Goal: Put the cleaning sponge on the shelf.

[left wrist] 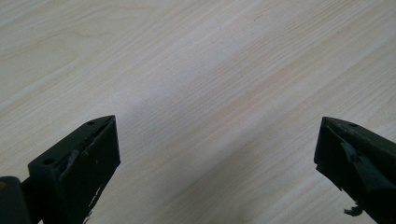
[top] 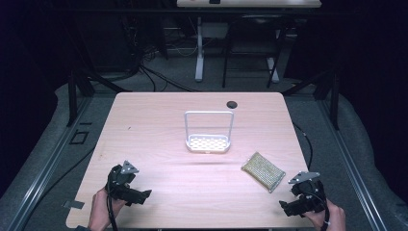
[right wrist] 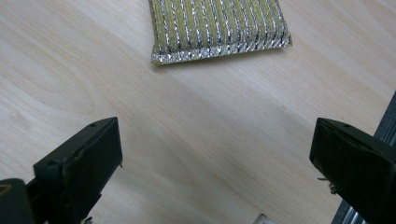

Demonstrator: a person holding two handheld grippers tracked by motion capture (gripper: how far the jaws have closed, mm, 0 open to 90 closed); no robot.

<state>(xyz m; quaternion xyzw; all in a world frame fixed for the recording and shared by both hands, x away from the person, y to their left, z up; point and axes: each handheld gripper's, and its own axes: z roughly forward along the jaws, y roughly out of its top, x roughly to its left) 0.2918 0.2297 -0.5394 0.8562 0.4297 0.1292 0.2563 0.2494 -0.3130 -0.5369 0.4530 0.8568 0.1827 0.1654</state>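
Near edge of the table [top: 159, 115]: we see both grippers low, one at each near corner, each in a hand coming up from the bottom of the high view.

Left gripper [top: 137, 195] sits at the near left corner, jaws pointing toward the middle of the table. In the left gripper view its jaws stand wide apart with bare wood between them, nothing held.

Right gripper [top: 287, 208] sits at the near right corner, close to the table's right edge. In the right gripper view its jaws also stand wide apart, empty, with bare wood between them. The sponge [right wrist: 219, 25] lies just ahead of those jaws, apart from them, untouched.

The sponge [top: 262, 171] is a flat yellow-green pad with silvery stripes. We note it lying flat on the wood, turned at an angle to the table edges, right of centre and near the right gripper, well apart from the left one.

Farther back, about mid-table: a white rack [top: 208, 143] with a perforated tray and a tall upright loop handle. It stands upright, apart from the sponge, to the sponge's left and beyond it.

Farthest, near the far edge: a small dark round hole [top: 232, 104] in the tabletop.
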